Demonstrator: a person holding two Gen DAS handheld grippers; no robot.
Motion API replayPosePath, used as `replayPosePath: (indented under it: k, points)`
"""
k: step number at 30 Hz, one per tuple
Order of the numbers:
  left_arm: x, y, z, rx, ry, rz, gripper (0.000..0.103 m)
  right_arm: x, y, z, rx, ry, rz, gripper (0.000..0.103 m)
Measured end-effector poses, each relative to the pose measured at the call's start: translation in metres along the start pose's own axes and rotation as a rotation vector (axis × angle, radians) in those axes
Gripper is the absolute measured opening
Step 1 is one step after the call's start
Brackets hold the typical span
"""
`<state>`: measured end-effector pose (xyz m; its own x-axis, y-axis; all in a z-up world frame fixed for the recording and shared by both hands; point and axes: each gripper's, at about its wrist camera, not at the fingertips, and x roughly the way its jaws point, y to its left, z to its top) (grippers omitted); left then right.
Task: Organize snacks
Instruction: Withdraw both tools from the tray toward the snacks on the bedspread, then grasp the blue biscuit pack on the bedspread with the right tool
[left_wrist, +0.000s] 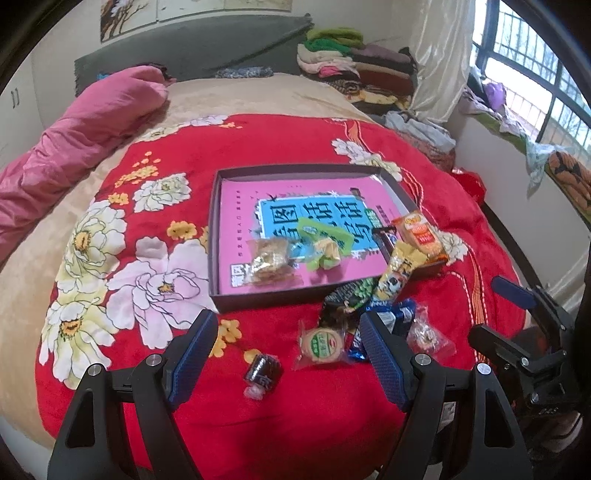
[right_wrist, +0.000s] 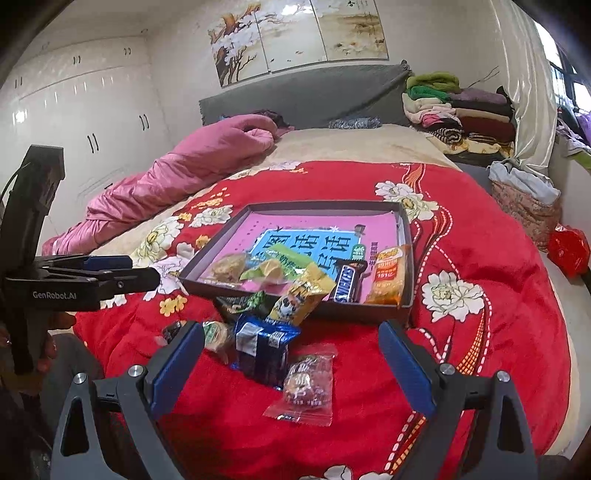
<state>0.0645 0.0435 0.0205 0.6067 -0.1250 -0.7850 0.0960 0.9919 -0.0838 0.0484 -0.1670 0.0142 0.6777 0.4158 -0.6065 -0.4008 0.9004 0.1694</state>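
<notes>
Sorted: I count four snacks in the shallow box (right_wrist: 404, 236).
Left: several lie on the bed, by the round biscuit (left_wrist: 322, 345).
Left tongs (left_wrist: 291, 345): spread, empty.
Right tongs (right_wrist: 291, 352): spread, empty.

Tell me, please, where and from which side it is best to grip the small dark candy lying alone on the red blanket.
Grip the small dark candy across its stubby middle, coming from above. It lies flat on the soft red blanket, apart from other snacks, between the open left gripper's fingers.
</notes>
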Motion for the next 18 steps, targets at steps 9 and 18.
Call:
replayPosePath:
  k: [9, 18]
  points:
    - [0.01, -0.013, -0.009, 0.03, 0.036, -0.019, 0.08, 0.004, 0.009, -0.008, -0.01, 0.037, 0.009, 0.096]
    - [0.021, -0.02, -0.017, 0.06, 0.065, -0.015, 0.08, 0.014, 0.023, -0.016, -0.04, 0.081, 0.019, 0.095]
